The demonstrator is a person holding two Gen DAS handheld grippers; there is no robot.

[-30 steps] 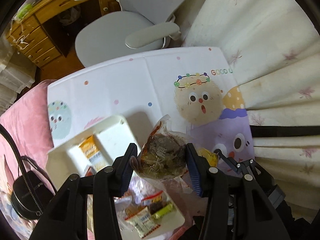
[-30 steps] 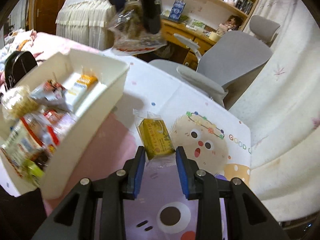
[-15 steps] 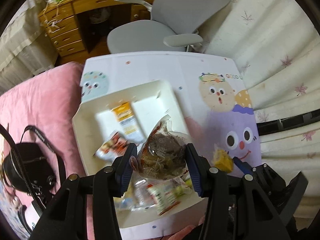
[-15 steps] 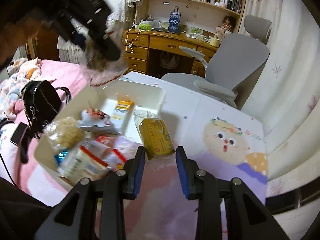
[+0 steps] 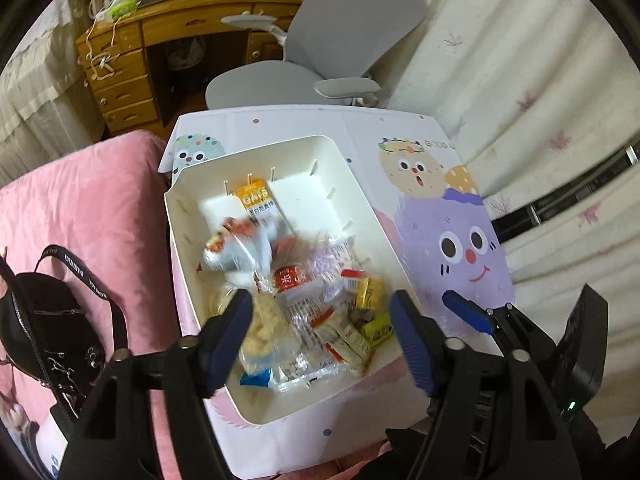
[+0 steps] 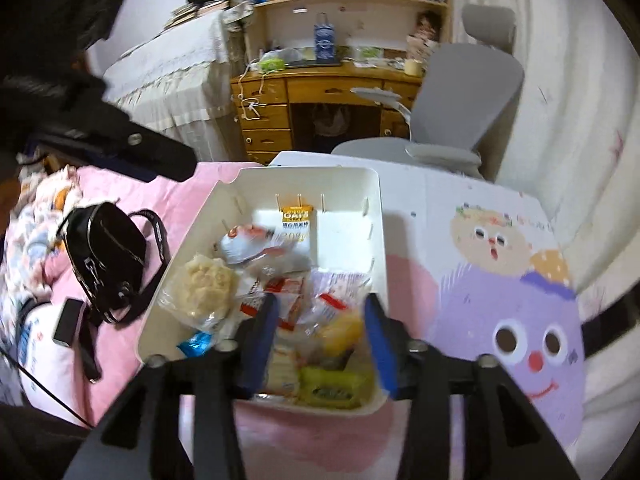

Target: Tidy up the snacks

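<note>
Left gripper, jaws opening, nothing pressed between its blue pads: it hangs over the near end of the white bin, with the heaped snacks directly below the gap. Right gripper, jaws likewise opening and clamping nothing, stands over the same near end, a yellow packet and a green packet lying loose beneath it. In the left wrist view the right gripper's blue fingertip shows just beside the bin's right wall.

One bin, holding all the visible snacks; the wrappers overlap and are motion-blurred, so no count is possible. Distinct among them: one pale puffed-snack bag at the bin's left side, and one orange-and-white packet lying apart at the far end.

The bin rests on one cartoon-printed table. Left of it, on the pink bedding, lies one black bag. Beyond the table stand one grey office chair and one wooden desk; a pale curtain hangs at right.
</note>
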